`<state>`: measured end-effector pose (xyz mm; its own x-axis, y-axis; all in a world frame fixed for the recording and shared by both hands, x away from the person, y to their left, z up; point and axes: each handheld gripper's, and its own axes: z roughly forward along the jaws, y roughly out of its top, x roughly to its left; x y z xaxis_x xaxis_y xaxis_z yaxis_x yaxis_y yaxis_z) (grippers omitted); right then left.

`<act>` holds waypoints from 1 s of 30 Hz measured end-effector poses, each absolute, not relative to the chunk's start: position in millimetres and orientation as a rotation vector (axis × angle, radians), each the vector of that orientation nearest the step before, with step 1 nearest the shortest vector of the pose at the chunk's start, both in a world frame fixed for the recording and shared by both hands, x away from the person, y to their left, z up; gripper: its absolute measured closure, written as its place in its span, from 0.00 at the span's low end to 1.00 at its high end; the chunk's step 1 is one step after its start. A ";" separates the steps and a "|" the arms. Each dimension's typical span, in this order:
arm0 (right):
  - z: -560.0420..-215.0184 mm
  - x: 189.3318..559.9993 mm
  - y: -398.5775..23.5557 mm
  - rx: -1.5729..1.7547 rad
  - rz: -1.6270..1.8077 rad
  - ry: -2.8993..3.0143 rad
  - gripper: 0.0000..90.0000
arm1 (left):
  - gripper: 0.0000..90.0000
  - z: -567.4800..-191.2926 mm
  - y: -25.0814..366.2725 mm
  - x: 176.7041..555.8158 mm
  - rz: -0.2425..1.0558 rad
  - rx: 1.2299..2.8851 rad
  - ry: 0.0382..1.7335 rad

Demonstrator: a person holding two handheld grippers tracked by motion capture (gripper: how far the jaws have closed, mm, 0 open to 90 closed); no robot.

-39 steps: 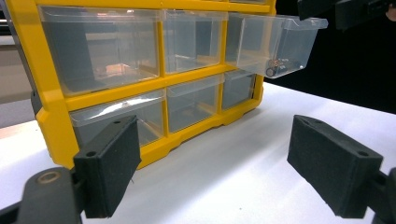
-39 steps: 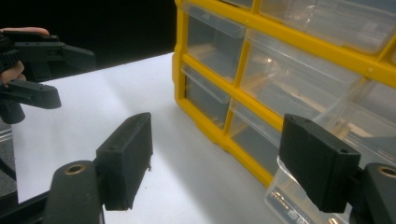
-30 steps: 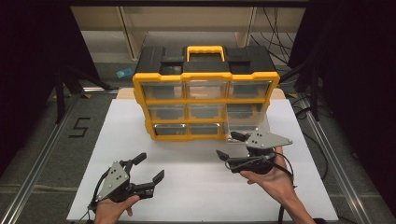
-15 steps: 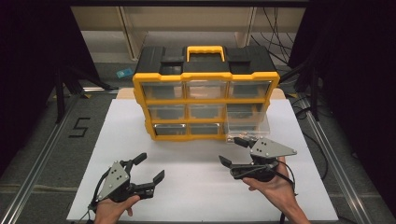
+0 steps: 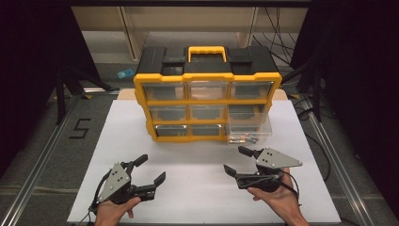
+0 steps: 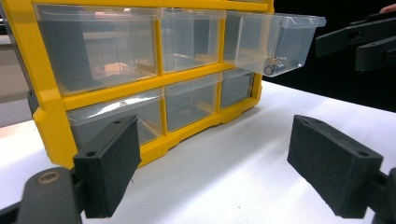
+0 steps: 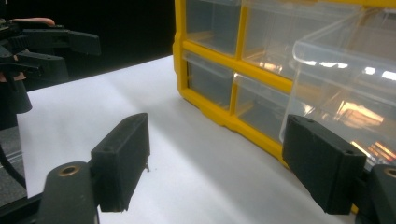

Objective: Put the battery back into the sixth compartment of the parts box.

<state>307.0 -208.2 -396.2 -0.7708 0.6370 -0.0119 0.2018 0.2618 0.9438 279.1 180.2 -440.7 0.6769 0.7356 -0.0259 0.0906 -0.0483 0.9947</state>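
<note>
Backing away from the organizer (image 5: 207, 94), my right claw (image 5: 240, 162) now hovers wide open and empty over the counter (image 5: 197, 188) beside my idle, open left claw (image 5: 149, 168), leaving the bottom-right drawer (image 5: 248, 134) pulled out, its small parts untouched.

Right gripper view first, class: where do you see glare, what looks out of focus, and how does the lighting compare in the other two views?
Right gripper view: bright glare streaks on the pulled-out drawer; the near jaws look soft. Left gripper view: the organizer is fairly sharp, with a black background at the right. High view: the white tabletop is evenly lit and the surroundings fall dark.
</note>
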 end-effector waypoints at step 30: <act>-425.2 291.7 -231.9 0.889 1.515 2.116 0.24 | 0.18 -440.7 180.6 278.9 0.598 1.574 0.698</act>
<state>291.7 -231.9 -425.2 -0.7231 0.6890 0.0491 0.2687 0.2151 0.9389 278.9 180.6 -440.7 0.6827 0.7305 -0.0170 0.0954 -0.0661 0.9932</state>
